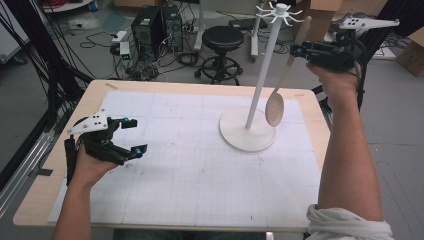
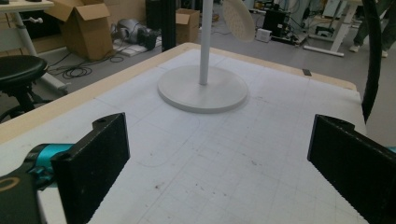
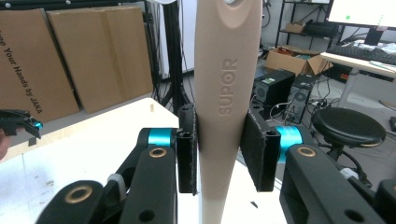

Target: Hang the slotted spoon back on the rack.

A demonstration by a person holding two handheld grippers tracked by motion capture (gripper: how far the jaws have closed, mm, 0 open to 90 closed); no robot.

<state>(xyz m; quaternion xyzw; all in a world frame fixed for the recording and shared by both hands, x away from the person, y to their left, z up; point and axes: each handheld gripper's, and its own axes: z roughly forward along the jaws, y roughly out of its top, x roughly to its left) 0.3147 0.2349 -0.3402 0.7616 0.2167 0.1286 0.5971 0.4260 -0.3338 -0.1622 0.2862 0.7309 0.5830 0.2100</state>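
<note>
A beige slotted spoon (image 1: 275,107) hangs tilted in the air, its bowl low beside the pole of a white hook stand (image 1: 248,131). My right gripper (image 1: 299,50) is shut on the spoon's handle (image 3: 223,107), high at the table's far right; the handle's top end lies near the stand's hooked crown (image 1: 279,12). My left gripper (image 1: 134,136) rests low over the mat's left side, open with nothing between its jaws. In the left gripper view the stand's round base (image 2: 202,88) lies ahead, with the spoon's bowl (image 2: 238,19) at the top.
A white gridded mat (image 1: 190,165) covers most of the wooden table (image 1: 35,200). Past the far edge stand a black stool (image 1: 222,40), computer towers (image 1: 150,25) and loose cables. Cardboard boxes (image 3: 74,60) lean to the side.
</note>
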